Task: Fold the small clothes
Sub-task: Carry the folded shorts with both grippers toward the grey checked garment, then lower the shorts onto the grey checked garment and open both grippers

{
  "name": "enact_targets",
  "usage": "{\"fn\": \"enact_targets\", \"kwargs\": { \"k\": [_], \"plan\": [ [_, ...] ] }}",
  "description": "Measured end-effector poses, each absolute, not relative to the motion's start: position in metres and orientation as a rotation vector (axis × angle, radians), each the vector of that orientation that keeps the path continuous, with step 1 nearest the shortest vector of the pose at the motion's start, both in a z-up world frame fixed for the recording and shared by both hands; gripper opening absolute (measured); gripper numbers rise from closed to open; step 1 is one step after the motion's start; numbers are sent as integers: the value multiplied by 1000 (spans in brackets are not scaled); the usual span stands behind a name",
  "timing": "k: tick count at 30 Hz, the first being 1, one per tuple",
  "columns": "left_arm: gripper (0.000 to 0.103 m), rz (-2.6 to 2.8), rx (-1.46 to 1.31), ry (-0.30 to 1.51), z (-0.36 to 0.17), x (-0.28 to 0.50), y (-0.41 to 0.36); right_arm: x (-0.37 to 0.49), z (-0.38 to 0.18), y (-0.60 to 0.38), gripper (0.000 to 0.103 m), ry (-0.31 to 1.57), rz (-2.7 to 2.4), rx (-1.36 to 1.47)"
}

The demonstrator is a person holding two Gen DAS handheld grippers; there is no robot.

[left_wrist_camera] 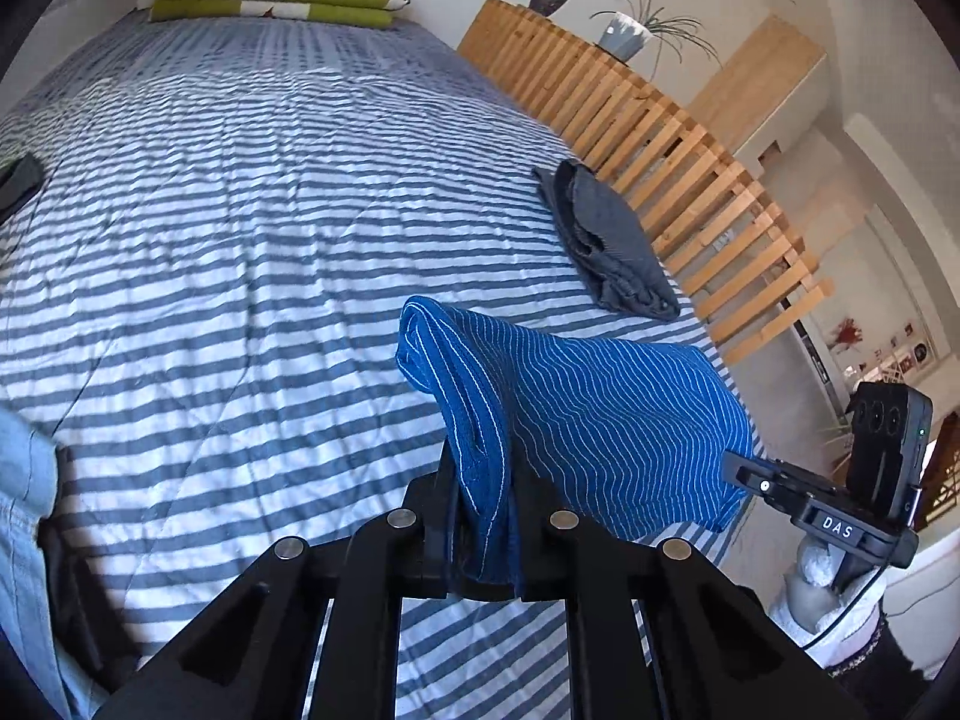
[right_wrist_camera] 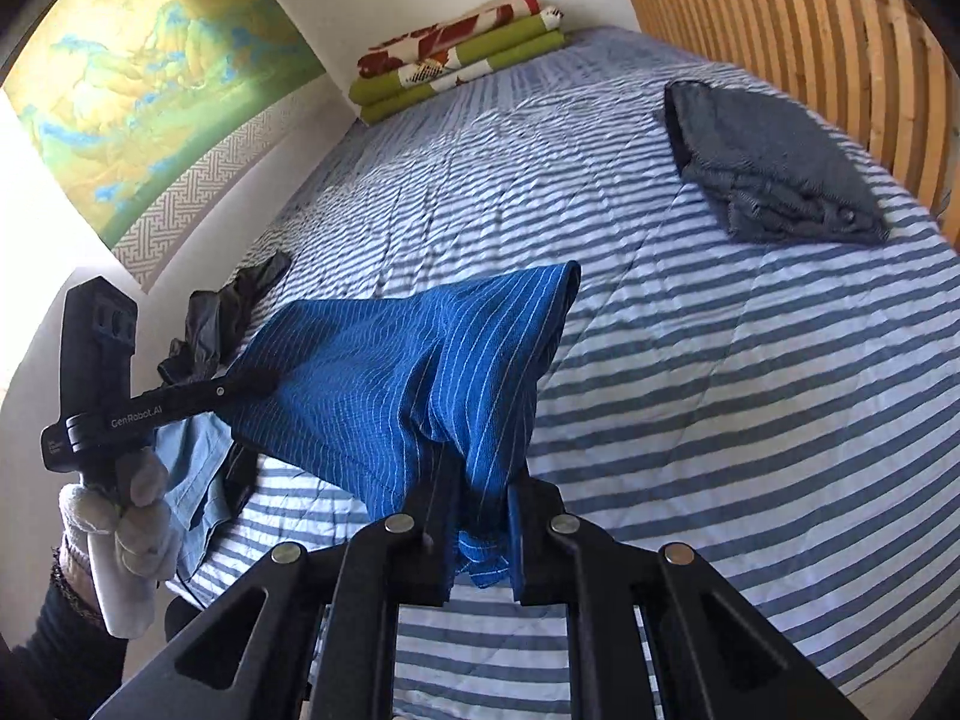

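A blue pinstriped garment (left_wrist_camera: 600, 420) hangs stretched between both grippers above the striped bed (left_wrist_camera: 240, 240). My left gripper (left_wrist_camera: 483, 504) is shut on one bunched end of it. My right gripper (right_wrist_camera: 480, 510) is shut on the other end of the blue garment (right_wrist_camera: 390, 384). The right gripper's body (left_wrist_camera: 840, 510) shows at the right of the left wrist view, held by a gloved hand. In the right wrist view the left gripper's body (right_wrist_camera: 120, 408) appears at the left, also in a gloved hand. A folded dark grey garment (right_wrist_camera: 774, 168) lies on the bed near the wooden slats.
A wooden slatted rail (left_wrist_camera: 660, 138) runs along the bed's right side. Folded green and red blankets (right_wrist_camera: 456, 54) are stacked at the far end. A light blue garment (right_wrist_camera: 192, 480) and dark clothes (right_wrist_camera: 228, 312) lie at the bed's left edge (right_wrist_camera: 288, 222).
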State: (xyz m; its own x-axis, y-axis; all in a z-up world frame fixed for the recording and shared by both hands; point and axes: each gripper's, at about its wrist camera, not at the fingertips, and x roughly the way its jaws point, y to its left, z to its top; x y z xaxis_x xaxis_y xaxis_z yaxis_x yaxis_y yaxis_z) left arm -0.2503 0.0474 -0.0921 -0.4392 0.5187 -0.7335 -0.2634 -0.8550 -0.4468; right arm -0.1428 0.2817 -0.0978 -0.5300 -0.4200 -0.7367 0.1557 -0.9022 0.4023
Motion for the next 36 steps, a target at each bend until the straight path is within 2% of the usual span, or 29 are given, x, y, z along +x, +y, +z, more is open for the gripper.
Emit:
{"fn": "enact_targets", "kwargs": {
  "k": [16,27,30,31,33,36],
  "plan": [
    [12,2294,-1132,-317,-64,-431,260,-275,-46,442,10,-170,-2782,1203],
    [12,2331,-1118,-231,-117,-540,365,-381,-87,525,10,-70,-2853,1230],
    [21,2293,-1290,-185,-156,-558,379,-409,-122,541,12,-93,-2771,1387],
    [25,2271,-1348,-198,-166,-562,379,-415,-134,547,17,-100,-2754,1471],
    [29,2300,-1310,-217,-165,-559,373,-417,-148,561,19,-146,-2756,1571],
    [31,2359,-1236,-218,-151,-557,368,-399,-139,573,20,-250,-2819,1477]
  ]
}}
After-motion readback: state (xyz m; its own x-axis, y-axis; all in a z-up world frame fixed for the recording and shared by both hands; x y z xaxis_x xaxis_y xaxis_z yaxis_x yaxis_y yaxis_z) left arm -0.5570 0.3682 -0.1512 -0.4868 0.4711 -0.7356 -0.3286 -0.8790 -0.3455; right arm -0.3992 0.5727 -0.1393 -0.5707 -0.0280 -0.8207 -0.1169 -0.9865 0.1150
